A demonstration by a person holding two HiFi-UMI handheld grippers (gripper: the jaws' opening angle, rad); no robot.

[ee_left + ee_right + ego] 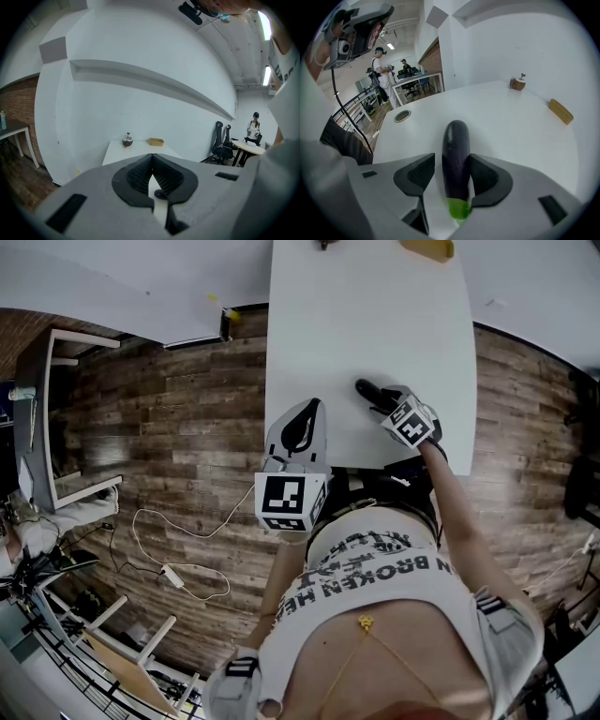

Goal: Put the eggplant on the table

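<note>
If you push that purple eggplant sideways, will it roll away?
Probably a little: the eggplant is rounded and lies on the flat table. Its shiny skin looks slippery. It seems stiff, since it holds a straight shape.

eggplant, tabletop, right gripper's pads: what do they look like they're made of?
Eggplant: glossy dark purple skin with a soft highlight, bright green stem end; real or plastic, can't tell.
Table: smooth matte white top, likely laminate.
Right gripper pads: matte black with fine ribbing, probably rubber.
</note>
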